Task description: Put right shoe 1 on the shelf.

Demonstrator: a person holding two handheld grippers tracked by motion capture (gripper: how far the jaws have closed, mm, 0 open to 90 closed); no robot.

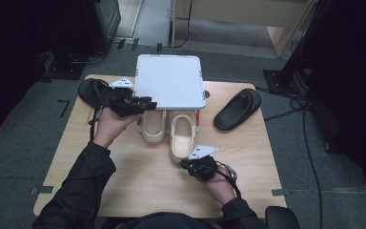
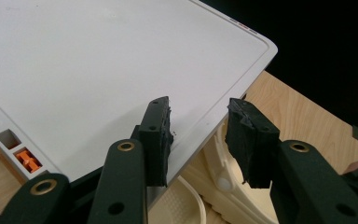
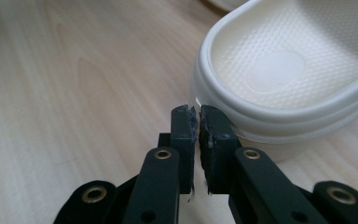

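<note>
Two jaws of right gripper (image 3: 196, 116) pressed together, touching heel of slipper (image 3: 289, 70); long axis pointing away, toward lid (image 1: 169, 81).

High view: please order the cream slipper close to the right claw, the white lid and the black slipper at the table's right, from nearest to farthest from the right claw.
1. Cream slipper: its heel lies just ahead of the right claw.
2. Black slipper: farther off, toward the table's right edge.
3. White lid: at the far side, above both cream slippers; its near edge is almost as close as the black slipper.
</note>
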